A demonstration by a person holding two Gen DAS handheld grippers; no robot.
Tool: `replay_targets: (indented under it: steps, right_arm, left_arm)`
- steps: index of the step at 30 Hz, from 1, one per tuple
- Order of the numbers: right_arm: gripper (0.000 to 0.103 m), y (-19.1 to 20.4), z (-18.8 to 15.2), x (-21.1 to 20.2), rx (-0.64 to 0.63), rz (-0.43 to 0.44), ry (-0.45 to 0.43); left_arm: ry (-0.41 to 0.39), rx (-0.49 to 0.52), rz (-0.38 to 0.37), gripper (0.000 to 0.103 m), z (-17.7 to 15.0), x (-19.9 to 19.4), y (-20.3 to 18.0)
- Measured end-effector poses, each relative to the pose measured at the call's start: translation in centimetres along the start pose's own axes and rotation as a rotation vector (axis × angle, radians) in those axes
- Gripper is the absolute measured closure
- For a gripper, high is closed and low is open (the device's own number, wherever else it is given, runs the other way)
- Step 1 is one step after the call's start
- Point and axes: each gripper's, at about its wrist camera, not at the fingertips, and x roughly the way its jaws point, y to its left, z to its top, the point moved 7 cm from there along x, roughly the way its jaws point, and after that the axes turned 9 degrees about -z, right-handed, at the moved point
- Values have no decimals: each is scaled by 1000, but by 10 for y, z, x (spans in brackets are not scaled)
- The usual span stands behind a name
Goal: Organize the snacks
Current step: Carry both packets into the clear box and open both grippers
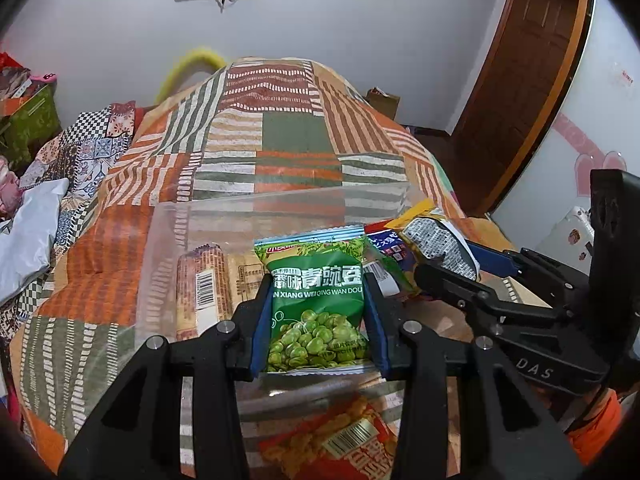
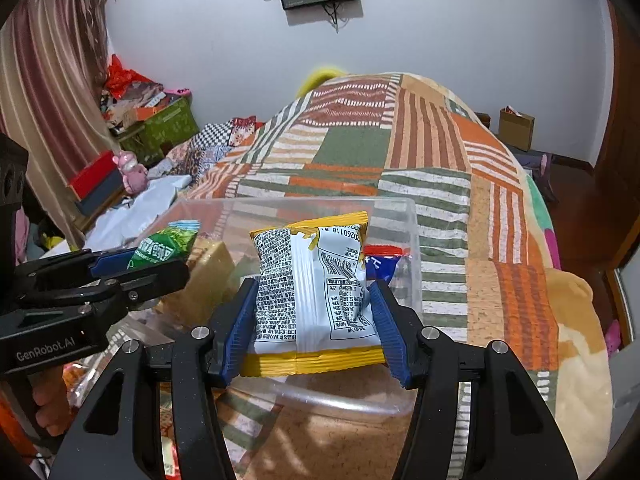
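Note:
My left gripper [image 1: 318, 304] is shut on a green packet of peas [image 1: 318, 300], held upright over the near edge of a clear plastic bin [image 1: 168, 248] on the bed. My right gripper [image 2: 314, 312] is shut on a yellow and white snack packet [image 2: 316, 292], printed back facing me, above the same clear bin [image 2: 404, 240]. Inside the bin lie a tan wafer packet [image 1: 204, 288] and a blue packet [image 2: 382, 266]. In the left wrist view the right gripper [image 1: 452, 264] shows at the right with its yellow packet [image 1: 436, 240]. The right wrist view has the left gripper [image 2: 132, 264] with the green packet [image 2: 164, 248] at its left.
The bin rests on a patchwork bedspread [image 2: 440, 152] of orange, green and white stripes. An orange-red snack packet [image 1: 344, 440] lies on the bed in front of the bin. Clutter, a green crate [image 2: 168, 128] and a curtain stand at the left; a wooden door [image 1: 520, 92] is at the right.

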Motion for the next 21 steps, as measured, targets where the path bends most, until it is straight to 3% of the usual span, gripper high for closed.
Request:
replay_targets:
  steps: [13,21]
  right_arm:
    - [48,9,-5,8,-73,-35,7]
    - [43,6,-2,-2,-54,-26,2]
  left_arm:
    - [34,12,11,62,-7,15,2]
    - [15,-13,-1,54,-6,3,2]
